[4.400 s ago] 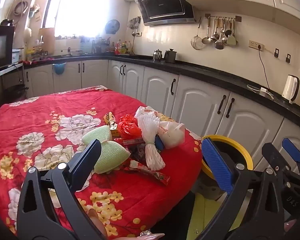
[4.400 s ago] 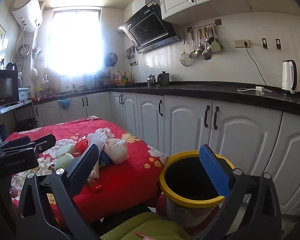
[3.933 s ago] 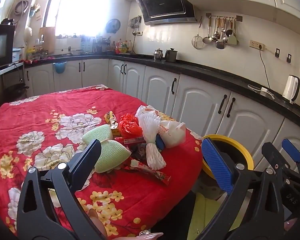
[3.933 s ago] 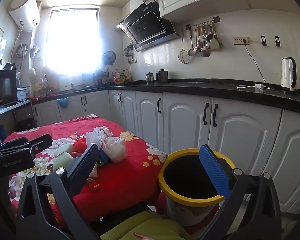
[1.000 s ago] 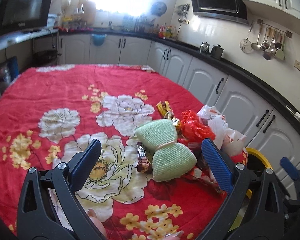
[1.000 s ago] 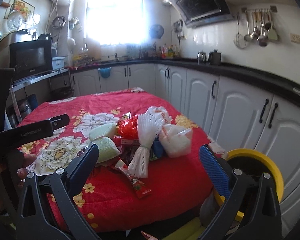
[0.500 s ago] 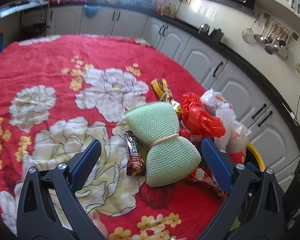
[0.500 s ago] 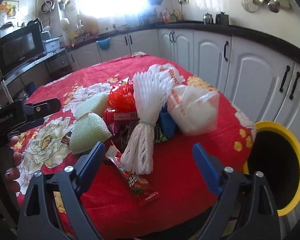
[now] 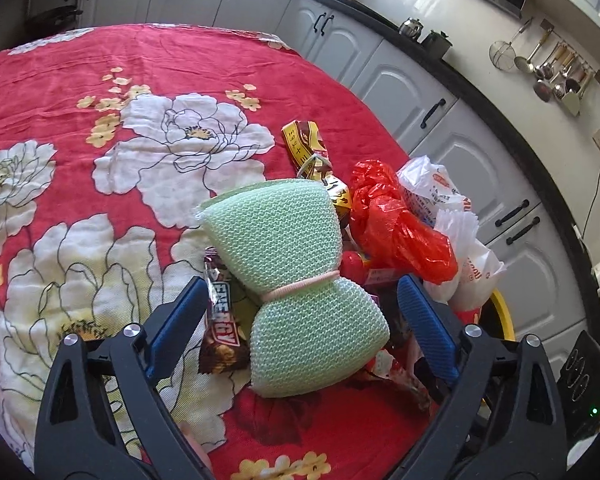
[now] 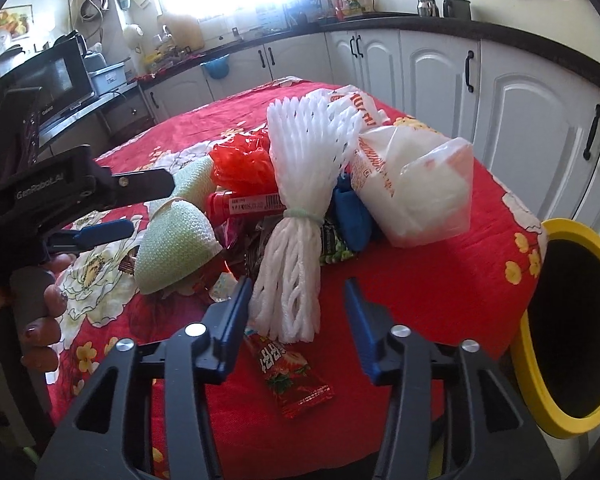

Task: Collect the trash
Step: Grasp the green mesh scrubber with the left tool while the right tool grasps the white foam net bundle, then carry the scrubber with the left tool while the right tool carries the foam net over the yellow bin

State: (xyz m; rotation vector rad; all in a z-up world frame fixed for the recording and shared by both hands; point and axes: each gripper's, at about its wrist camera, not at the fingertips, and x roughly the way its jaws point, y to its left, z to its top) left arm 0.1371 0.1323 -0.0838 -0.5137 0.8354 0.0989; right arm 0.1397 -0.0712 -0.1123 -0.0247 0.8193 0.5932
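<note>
A heap of trash lies on the red flowered tablecloth (image 9: pixel 100 80). My left gripper (image 9: pixel 302 322) is open, its blue pads on either side of the lower half of a green mesh bundle (image 9: pixel 296 280) tied with a band. A brown snack wrapper (image 9: pixel 222 328) lies by its left pad. A red plastic bag (image 9: pixel 396 224) and white bags (image 9: pixel 460 256) lie to the right. My right gripper (image 10: pixel 298 322) is open around the bottom of a white foam net (image 10: pixel 300 208). A red snack packet (image 10: pixel 292 376) lies under it. The left gripper (image 10: pixel 88 204) also shows there.
A yellow-rimmed bin (image 10: pixel 572 336) stands past the table's right edge, also seen in the left wrist view (image 9: pixel 500 320). White cabinets (image 10: pixel 500 92) and a dark counter run along the back. A white plastic bag (image 10: pixel 420 192) and a blue wrapper (image 10: pixel 352 216) lie beside the foam net.
Both grippers have come down and forward onto the heap. The left now straddles the green mesh bundle, the right straddles the white foam net with narrower jaws.
</note>
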